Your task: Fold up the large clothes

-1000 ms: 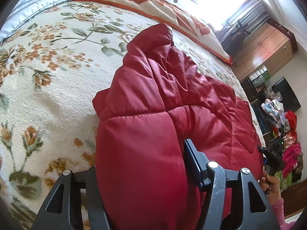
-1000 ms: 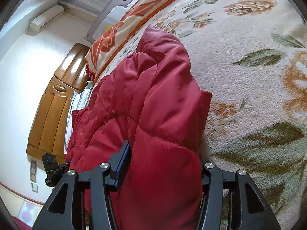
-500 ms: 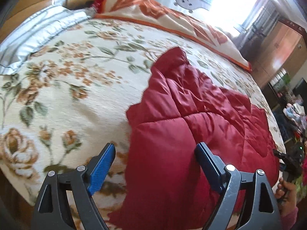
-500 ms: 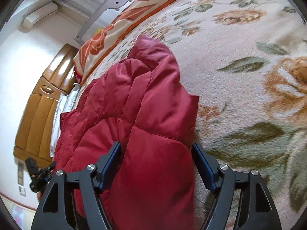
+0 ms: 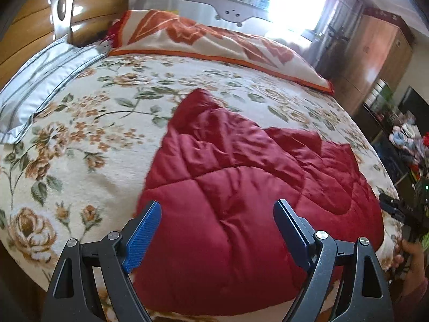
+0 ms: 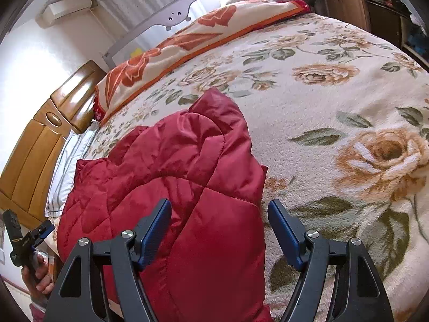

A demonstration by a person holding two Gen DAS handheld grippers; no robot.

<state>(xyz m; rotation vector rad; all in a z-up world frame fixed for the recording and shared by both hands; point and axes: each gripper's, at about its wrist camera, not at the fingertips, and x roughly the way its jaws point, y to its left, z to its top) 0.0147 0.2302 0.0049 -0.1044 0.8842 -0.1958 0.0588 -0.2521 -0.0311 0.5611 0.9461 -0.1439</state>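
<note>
A red quilted padded jacket (image 5: 241, 187) lies folded on the floral bedspread (image 5: 80, 134) near the bed's front edge. It also shows in the right wrist view (image 6: 187, 187). My left gripper (image 5: 217, 230) is open and empty, its blue pads apart above the jacket's near edge. My right gripper (image 6: 219, 230) is open and empty, above the jacket's near right corner. Each gripper shows small at the other view's edge, the right one (image 5: 402, 212) and the left one (image 6: 29, 236).
An orange and cream folded blanket (image 5: 214, 40) lies along the far side of the bed. A grey striped pillow (image 5: 40, 80) and wooden headboard (image 5: 53, 21) are at the left. A wooden wardrobe (image 5: 375, 59) and cluttered shelves (image 5: 407, 134) stand at the right.
Both grippers let go of the jacket, opened wide and drew back. The jacket has dropped flat onto the bed.
</note>
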